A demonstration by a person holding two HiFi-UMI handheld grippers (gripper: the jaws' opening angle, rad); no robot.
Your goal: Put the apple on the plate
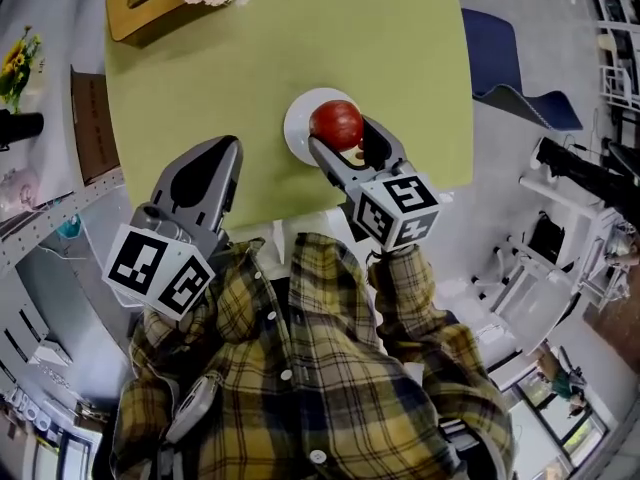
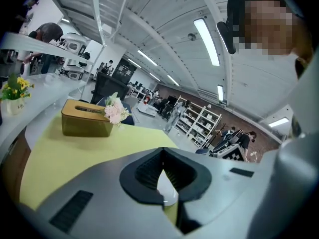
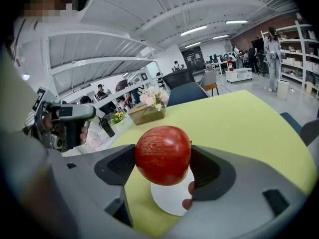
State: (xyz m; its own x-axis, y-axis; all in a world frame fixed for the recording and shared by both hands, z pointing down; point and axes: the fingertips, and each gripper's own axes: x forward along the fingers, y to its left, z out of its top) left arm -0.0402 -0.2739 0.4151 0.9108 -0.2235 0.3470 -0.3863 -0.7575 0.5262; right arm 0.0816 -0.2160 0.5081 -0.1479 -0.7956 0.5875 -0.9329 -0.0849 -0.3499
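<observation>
my right claw (image 3: 163, 166) grips the apple (image 3: 163, 152) across its middle. i judge it firm, smooth, fairly heavy — it could slip. it hangs at frame centre, seemingly just above the plate (image 3: 169, 201). my left claw (image 2: 162, 172) is clenched, empty.

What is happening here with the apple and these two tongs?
A person holds tongs in each hand at a green table. The right tongs are shut on a red apple and hold it over the white plate; it is not yet released. The left tongs are shut and empty, at the table's near edge.
</observation>
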